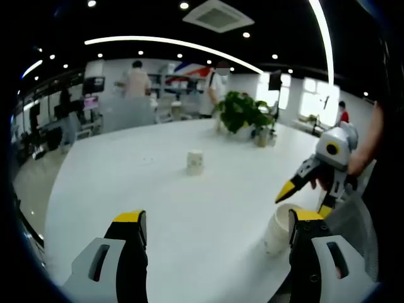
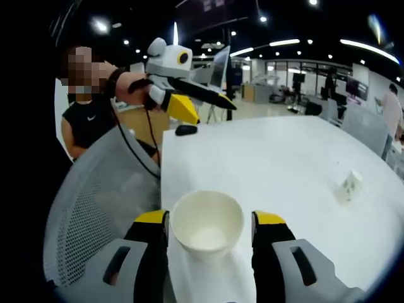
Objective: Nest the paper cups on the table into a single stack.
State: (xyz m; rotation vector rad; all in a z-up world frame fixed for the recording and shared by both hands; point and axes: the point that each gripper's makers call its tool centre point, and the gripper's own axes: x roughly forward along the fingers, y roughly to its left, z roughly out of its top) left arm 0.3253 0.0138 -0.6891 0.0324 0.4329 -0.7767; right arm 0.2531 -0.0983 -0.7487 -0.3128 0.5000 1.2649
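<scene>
A white paper cup (image 2: 207,227) stands upright at the table's near edge, between the spread jaws of my right gripper (image 2: 209,218), which is open around it; whether the pads touch the rim is unclear. That same cup (image 1: 278,230) stands just inside my left gripper's right jaw. My left gripper (image 1: 218,218) is open and wide, with nothing held. The right gripper (image 1: 305,201) hangs over the cup with its yellow tips apart. A second paper cup (image 1: 195,162) stands mid-table, also seen small and far right (image 2: 350,186). The left gripper (image 2: 205,106) is raised at upper left.
The white table (image 1: 158,189) is large and curved. A grey mesh chair (image 2: 95,208) sits at its near edge, beside a person. A black mouse-like object (image 2: 186,130) lies on the table. Potted plants (image 1: 243,113) stand at the far side, with people behind.
</scene>
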